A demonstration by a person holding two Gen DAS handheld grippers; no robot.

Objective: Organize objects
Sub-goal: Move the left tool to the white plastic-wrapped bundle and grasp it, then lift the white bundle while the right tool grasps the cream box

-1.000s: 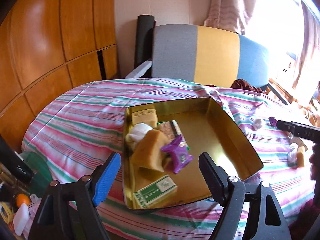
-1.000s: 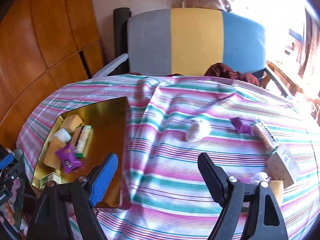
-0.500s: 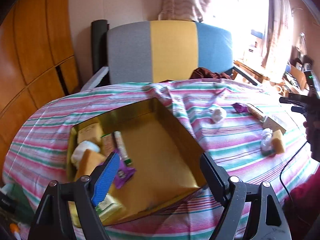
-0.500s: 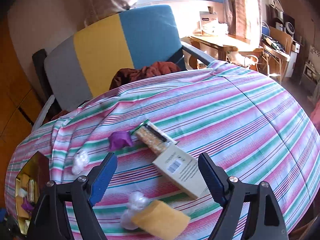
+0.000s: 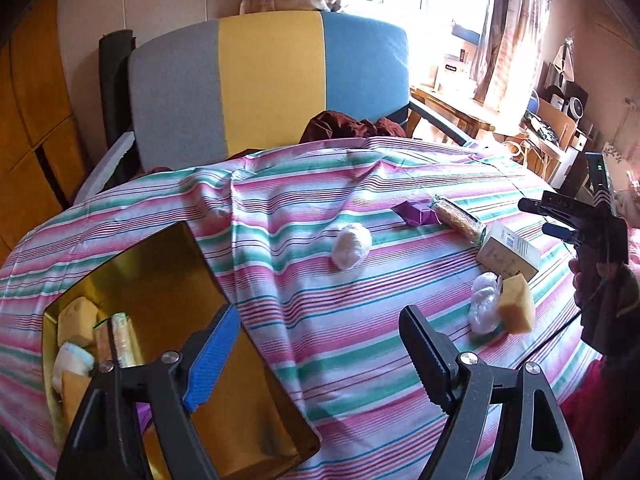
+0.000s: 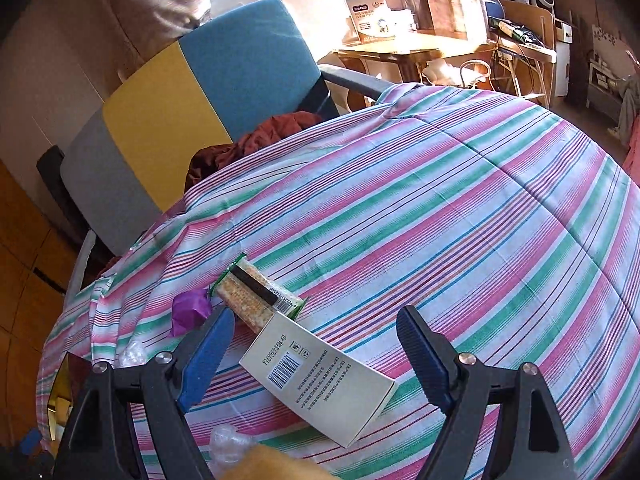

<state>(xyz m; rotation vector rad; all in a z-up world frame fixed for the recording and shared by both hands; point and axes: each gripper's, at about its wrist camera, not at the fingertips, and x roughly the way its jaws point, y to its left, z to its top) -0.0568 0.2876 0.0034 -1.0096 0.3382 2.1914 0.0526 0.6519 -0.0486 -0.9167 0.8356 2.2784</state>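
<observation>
Here the left gripper (image 5: 316,354) is low at the front with its jaws wide apart and nothing between them. Under its blue finger sits the gold tin (image 5: 168,264), on the left part of the striped cloth (image 5: 360,168). In the tin lie a yellow sponge (image 5: 76,318), a white wad (image 5: 72,362) and a snack bar (image 5: 122,340), all packed at its left side; more things may lie there, but the gripper hides them. Past the tin, loose things sit on the cloth. A clear bag (image 5: 484,304) touches an orange sponge (image 5: 518,308) near the right edge. Just behind them is a box (image 5: 506,256), and a white ball (image 5: 352,246) lies alone in the middle. Farther back a grain bar (image 5: 458,220) lies beside a purple wrapper (image 5: 414,214). At the far right a hand (image 5: 600,280) holds the right gripper (image 6: 316,350). In its own view, that one is also open and holds nothing. It hangs over the box (image 6: 316,376), which lies flat on the cloth between the fingers but not touching them. Just past the box are the grain bar (image 6: 256,294) and the purple wrapper (image 6: 190,310). Behind the table stands a chair (image 5: 272,84) in grey, yellow and blue, with a dark red cloth (image 5: 352,128) on its seat.
</observation>
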